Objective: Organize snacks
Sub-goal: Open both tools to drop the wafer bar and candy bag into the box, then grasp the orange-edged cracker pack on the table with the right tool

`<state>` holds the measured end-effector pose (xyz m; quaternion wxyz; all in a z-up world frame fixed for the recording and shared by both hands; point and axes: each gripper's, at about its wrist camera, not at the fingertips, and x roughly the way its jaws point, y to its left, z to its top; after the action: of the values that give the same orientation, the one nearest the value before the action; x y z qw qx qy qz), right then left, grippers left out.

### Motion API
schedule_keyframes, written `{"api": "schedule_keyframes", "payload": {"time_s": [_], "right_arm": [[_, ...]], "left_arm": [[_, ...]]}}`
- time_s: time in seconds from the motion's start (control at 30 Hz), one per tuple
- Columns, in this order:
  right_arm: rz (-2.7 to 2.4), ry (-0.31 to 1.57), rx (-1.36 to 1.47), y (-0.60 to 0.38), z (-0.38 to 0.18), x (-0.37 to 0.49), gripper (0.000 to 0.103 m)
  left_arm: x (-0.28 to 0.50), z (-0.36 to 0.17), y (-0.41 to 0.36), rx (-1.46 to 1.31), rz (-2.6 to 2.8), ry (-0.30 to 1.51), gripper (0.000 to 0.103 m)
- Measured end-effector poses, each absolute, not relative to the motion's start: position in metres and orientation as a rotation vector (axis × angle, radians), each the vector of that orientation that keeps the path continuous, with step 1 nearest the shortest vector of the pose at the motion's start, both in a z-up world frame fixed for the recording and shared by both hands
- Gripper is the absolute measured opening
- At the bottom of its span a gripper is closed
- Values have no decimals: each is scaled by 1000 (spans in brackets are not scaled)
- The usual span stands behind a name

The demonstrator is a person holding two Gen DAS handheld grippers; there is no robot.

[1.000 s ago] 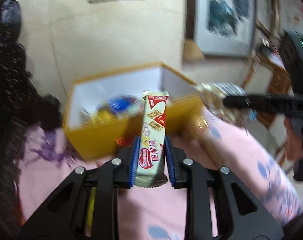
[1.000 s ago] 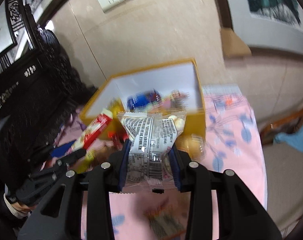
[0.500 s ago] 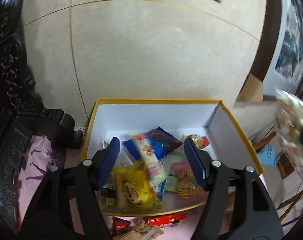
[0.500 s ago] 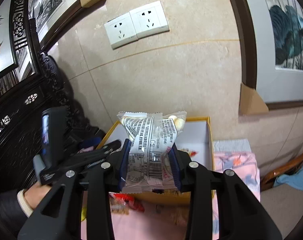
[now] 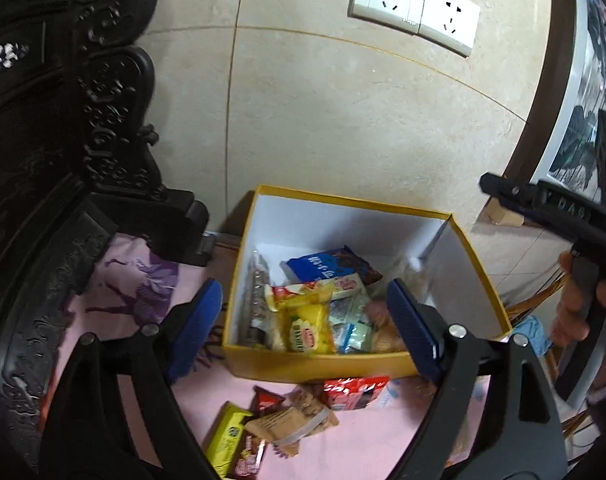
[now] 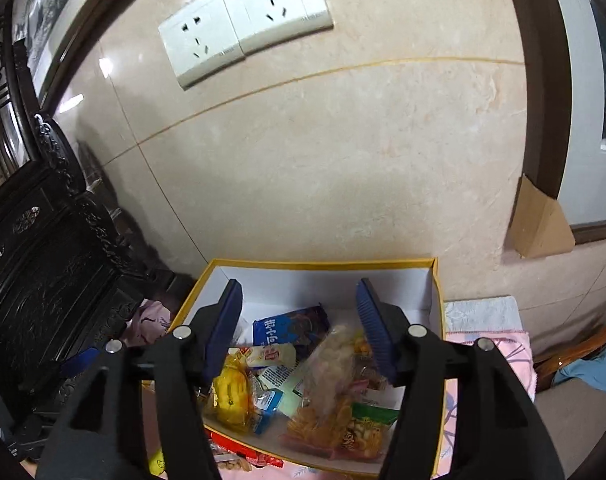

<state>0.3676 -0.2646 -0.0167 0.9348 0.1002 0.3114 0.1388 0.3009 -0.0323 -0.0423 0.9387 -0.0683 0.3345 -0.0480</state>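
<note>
Both of my tools are over the yellow cardboard box with white inside walls (image 5: 343, 364), and both have just been opening. My left tool (image 5: 303, 328) is spread wide with nothing between its blue pads. My right tool (image 6: 299, 324) is let go too, and the see-through bag of pale puffs (image 6: 331, 364) is under its gap, lying on the heap in the box with no pad pressing on it. The box is already full of packets, like the blue cookie bag (image 5: 327, 268) near its back wall and the yellow packet (image 5: 307, 328) near its front wall. The snacks that are not put away lie on the pink flowered cloth (image 5: 363, 444) on the tabletop, just in front of the box's front wall. There I see a red shiny packet (image 5: 355, 392) almost touching that wall, a tan cracker packet (image 5: 291, 424) a bit further from it, and a green and yellow bar (image 5: 227, 440) further still. They are below my left tool and closer to me than the box is, so I think my left tool is the nearer one. The tan packet's long side runs slanted, from low on the left to high on the right, so I would turn my tool to pinch across its short side. From my right tool I can only see a red edge (image 6: 239, 452) peeking out under the box's front wall.
</note>
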Motion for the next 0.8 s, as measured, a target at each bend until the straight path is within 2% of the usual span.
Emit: {"api": "schedule_keyframes", "payload": {"time_s": [0.27,0.63,0.8], "right_arm": [[311,710,119,-272,-37,299,62],[330,868,-21,-267,-118,169,63],[362,932,-76,-258,-156,140,63]], "left_arm": [[280,-49,-30,-132,-86,682,90],[239,-70,-27,-115,-102,738,90],[215,-82,-25,-83,-94,745,92]]}}
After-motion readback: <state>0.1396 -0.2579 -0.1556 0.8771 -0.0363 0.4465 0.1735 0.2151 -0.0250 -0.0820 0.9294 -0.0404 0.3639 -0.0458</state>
